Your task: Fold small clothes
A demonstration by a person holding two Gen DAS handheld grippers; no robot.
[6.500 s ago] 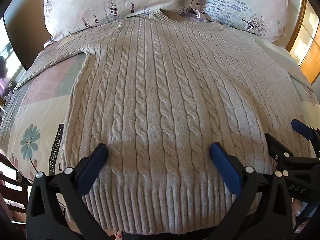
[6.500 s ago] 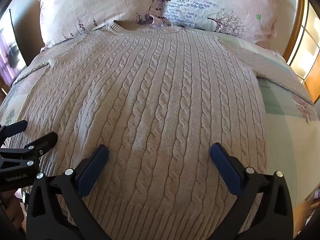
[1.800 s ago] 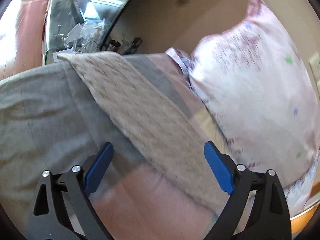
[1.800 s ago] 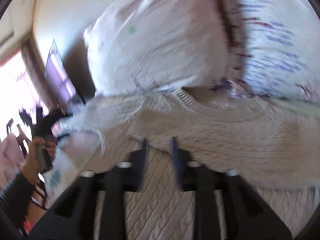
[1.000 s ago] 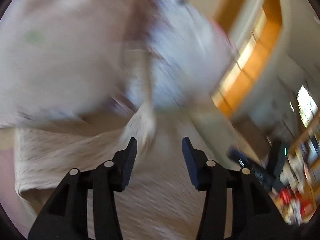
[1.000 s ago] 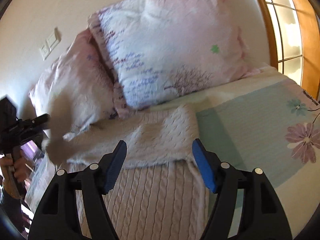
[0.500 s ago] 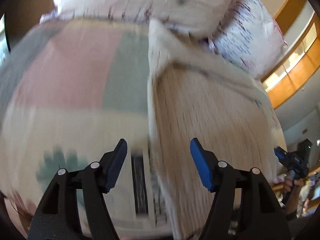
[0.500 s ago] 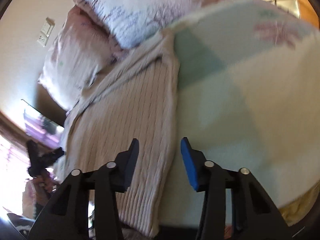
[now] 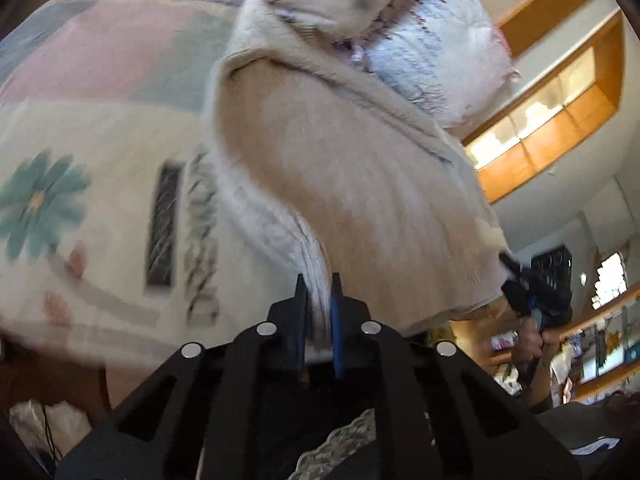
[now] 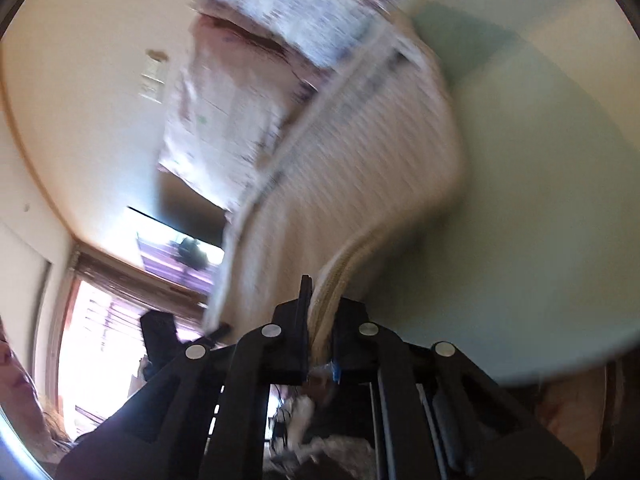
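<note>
A beige cable-knit sweater [image 9: 344, 160] lies on the bed with both sleeves folded across its chest. My left gripper [image 9: 319, 280] is shut on the ribbed hem at the sweater's lower left corner. My right gripper [image 10: 323, 284] is shut on the hem at the lower right corner of the sweater [image 10: 352, 184]. Both corners are lifted off the quilt. The right gripper also shows in the left wrist view [image 9: 532, 296], and the left gripper shows in the right wrist view [image 10: 168, 332]. Both views are blurred.
The sweater rests on a pastel floral quilt [image 9: 80, 152], also seen in the right wrist view [image 10: 540, 184]. Two floral pillows [image 9: 432, 44] sit at the headboard end. A wooden window frame [image 9: 560, 92] is on the right, a bright window [image 10: 120, 320] on the left.
Both grippers went from open over the sweater's side edges to shut on its bottom hem corners. The hem now lifts off the quilt.
</note>
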